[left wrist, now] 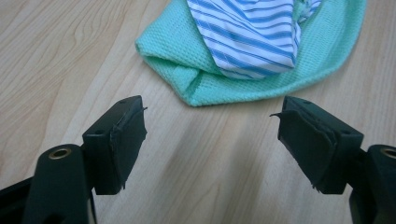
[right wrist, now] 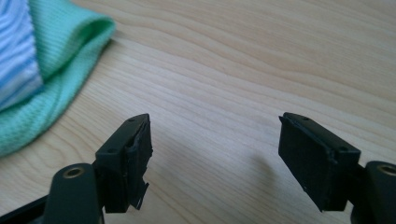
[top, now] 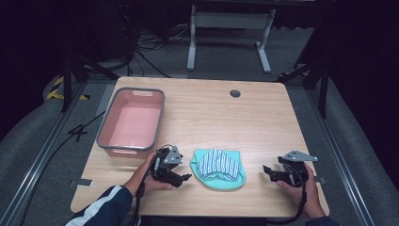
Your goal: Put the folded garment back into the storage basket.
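We are holding the left gripper [top: 187, 177] low over the light wooden table [top: 263, 122] with its jaws spread wide and gripping nothing, and the bundle of mint-green knitted cloth with a blue-and-white striped piece folded on top [top: 218, 167] is lying just ahead of its tips, close but not touching. In the left gripper view the green folded edge [left wrist: 205, 95] is sitting just beyond the gap between the jaws. The bundle's long axis is running roughly across the line between our two tools. Behind the left gripper, the pink rectangular plastic tub with a grey rim [top: 106, 123] is standing empty. We are keeping the right gripper [top: 266, 171] open and empty too, farther from the bundle, so we judge the left one nearer.
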Tool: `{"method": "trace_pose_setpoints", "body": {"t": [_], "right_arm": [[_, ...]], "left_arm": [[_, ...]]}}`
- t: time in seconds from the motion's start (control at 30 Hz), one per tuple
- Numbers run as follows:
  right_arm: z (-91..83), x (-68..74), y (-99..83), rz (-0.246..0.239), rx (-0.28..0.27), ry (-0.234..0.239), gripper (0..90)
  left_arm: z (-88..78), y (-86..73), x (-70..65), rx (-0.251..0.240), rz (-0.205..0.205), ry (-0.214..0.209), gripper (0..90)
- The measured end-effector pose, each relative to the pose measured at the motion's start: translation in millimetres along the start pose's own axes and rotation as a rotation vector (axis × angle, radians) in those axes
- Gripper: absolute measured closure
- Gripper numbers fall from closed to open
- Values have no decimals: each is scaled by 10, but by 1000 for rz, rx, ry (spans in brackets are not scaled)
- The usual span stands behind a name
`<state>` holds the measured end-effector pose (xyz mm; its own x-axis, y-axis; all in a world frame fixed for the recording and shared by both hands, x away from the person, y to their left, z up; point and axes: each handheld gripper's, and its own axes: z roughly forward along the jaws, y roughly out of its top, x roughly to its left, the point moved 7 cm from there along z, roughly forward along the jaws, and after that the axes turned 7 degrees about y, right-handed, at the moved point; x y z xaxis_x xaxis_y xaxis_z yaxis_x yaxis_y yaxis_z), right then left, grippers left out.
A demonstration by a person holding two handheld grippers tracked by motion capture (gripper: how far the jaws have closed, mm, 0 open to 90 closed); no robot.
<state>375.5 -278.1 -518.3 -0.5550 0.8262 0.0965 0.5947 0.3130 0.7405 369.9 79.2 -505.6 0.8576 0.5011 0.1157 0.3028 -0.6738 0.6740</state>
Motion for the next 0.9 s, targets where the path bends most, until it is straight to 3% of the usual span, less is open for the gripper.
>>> {"method": "trace_pose_setpoints", "body": {"t": [0.1,0.3,0.4,0.53,0.63,0.7,0.9], "right_arm": [[-16,91,51,-18,-10,20,264],[16,287,156,-63,-11,48,256],[50,389,227,-84,-7,66,256],[144,522,328,-111,4,93,270],[283,647,351,-150,69,108,287],[328,683,370,-156,82,114,293],[426,732,444,-133,97,116,296]], "left_arm": [[16,38,13,7,2,14,237],[58,111,84,20,-61,35,255],[95,156,97,36,-63,55,258],[153,226,103,34,-80,41,257],[222,270,108,40,-80,30,257],[281,270,111,59,-79,23,257],[385,288,130,79,-86,12,256]]}}
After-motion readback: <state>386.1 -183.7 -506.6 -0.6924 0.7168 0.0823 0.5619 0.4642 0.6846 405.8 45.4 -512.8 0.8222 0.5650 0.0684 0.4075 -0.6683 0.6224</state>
